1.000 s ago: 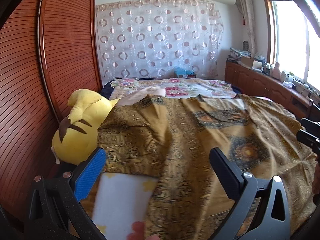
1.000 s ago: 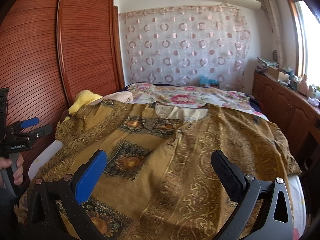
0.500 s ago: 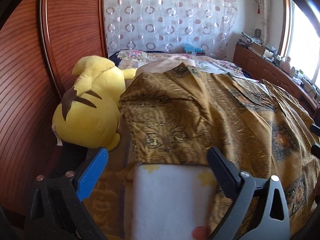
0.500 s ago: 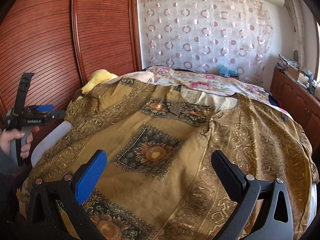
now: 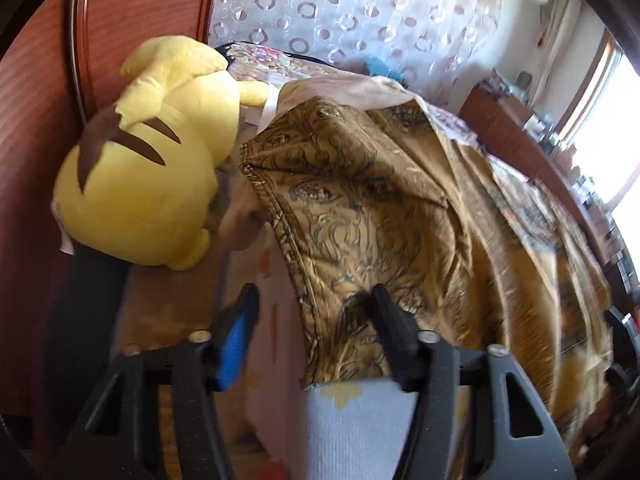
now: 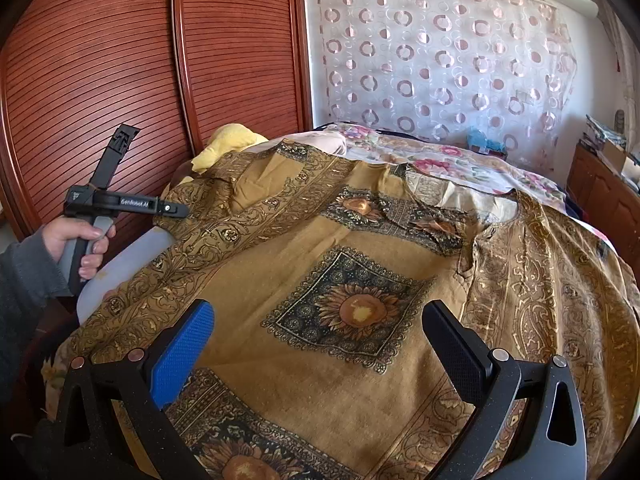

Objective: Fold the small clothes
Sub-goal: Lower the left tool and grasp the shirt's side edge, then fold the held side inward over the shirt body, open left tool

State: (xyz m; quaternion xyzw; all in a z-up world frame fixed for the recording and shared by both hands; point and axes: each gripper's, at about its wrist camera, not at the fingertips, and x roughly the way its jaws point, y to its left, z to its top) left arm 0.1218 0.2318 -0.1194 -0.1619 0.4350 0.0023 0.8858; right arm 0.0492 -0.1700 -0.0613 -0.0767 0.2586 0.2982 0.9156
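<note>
handling: mustard-gold patterned cotton tunic (image 6: 360,280), spread across the bed (image 6: 460,160), looks light, limp, creasing; take its hemmed sleeve edge | left gripper (image 5: 312,312) jaws just closing, part-open astride that hem, not pinching | right gripper (image 6: 316,328) jaws wide, empty | room: yellow plush toy (image 5: 148,176) crowds upper left; open cloth rightward

A golden-brown patterned shirt (image 6: 360,280) lies spread flat, front up, sunflower squares down its middle. Its sleeve hem (image 5: 320,320) sits between the left gripper's (image 5: 316,308) half-closed jaws; its body lies past the right gripper (image 6: 320,328).
</note>
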